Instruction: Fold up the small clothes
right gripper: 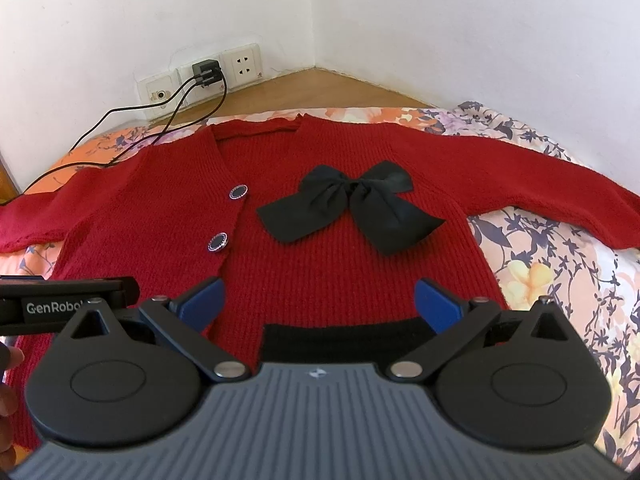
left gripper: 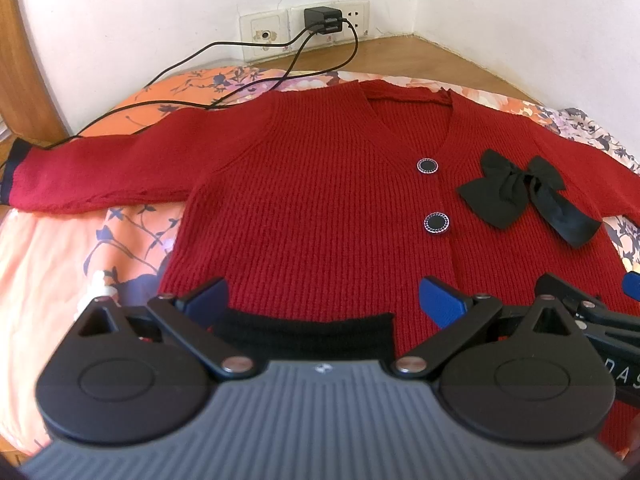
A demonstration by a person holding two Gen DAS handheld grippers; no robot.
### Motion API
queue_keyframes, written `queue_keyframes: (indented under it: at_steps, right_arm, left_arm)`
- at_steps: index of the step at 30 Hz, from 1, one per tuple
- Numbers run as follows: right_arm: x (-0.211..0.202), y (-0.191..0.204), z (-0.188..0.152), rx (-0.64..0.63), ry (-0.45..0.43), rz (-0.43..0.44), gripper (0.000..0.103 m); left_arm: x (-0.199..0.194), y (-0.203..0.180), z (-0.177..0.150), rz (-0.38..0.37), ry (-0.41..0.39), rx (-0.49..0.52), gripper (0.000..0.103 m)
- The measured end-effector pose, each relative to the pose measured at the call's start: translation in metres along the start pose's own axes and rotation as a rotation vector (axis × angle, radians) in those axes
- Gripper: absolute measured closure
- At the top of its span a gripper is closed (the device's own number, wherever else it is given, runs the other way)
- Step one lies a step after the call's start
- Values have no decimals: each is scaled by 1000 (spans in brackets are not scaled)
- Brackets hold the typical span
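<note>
A red knit cardigan (left gripper: 320,200) lies flat and face up on a floral bedspread (left gripper: 72,248), spread straight ahead of both grippers. The left gripper (left gripper: 324,300) is wide open, its blue pads apart with nothing between them; the black hem band (left gripper: 308,332) of the cardigan sits just beneath the gap. The right gripper (right gripper: 318,304) is open about as wide and also empty, over the other part of the same hem (right gripper: 344,340). No container shows in either view.

Ahead of the left jaws run two dark round buttons (left gripper: 428,166), one beyond the other, up the front opening. A black ribbon bow (right gripper: 352,204) lies beyond the right jaws, on the chest panel. One sleeve (left gripper: 92,172) stretches away to the left of the left jaws, ending in a dark cuff; the other sleeve (right gripper: 540,184) reaches off to the right of the right jaws.

Past the collar, a strip of wooden ledge (right gripper: 320,88) meets white walls at a corner. A black charger (left gripper: 322,20) is plugged into a wall socket plate, and its cables (left gripper: 192,92) trail down over the bedspread, crossing the far edge of the left sleeve. Bare bedspread shows on both outer sides of the cardigan body, below each sleeve. In the right wrist view the left gripper's body enters at the left edge, with fingers (right gripper: 8,396) of a hand below it.
</note>
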State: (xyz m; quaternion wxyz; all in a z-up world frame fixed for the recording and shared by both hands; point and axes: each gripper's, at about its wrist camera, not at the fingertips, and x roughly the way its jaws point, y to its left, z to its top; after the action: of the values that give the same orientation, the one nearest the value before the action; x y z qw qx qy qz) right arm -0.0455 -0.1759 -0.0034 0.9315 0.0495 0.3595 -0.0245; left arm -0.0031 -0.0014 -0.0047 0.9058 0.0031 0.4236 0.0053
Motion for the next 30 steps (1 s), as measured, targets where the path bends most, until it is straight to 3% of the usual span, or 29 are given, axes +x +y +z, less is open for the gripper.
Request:
queue_keyframes:
  at_steps: [30]
  right_arm:
    - [1,0,0,5,7,-3,0]
  left_arm:
    - [1,-1,-4,-1,3,2,0]
